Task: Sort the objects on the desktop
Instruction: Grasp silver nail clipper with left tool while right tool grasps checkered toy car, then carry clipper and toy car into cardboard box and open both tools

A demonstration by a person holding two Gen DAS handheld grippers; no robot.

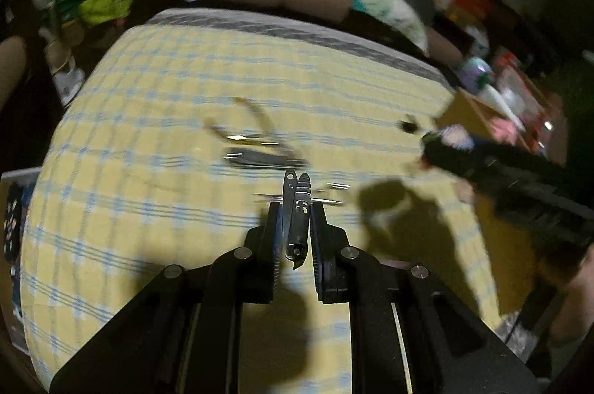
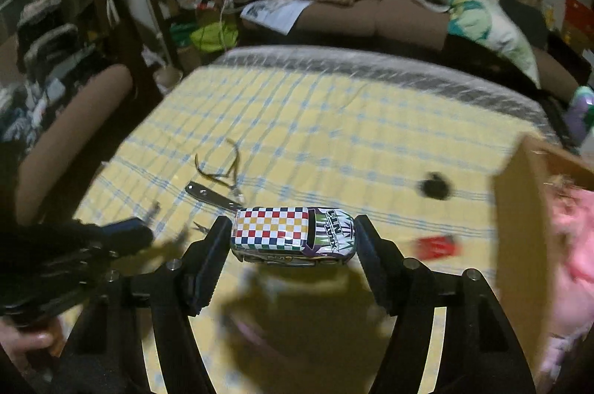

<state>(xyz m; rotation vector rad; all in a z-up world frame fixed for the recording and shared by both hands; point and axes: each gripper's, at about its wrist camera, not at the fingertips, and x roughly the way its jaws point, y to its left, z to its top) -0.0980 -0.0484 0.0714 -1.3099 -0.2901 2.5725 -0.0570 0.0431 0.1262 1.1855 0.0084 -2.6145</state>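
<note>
My left hand-held gripper [image 1: 296,223], at lower centre, is clamped narrow on a nail clipper [image 1: 296,215] above the bench [image 1: 148,78]. My right hand-held gripper [image 2: 293,238] holds a toy car [image 2: 293,234] crosswise between its pads, beside the cardboard box [image 2: 519,227] at right. Still unsorted, in my judgement: the folded knife [image 2: 211,195], gold nippers [image 2: 219,167], a black lump [image 2: 434,186] and a red item [image 2: 436,247]. Both grippers tilt downward.
</note>
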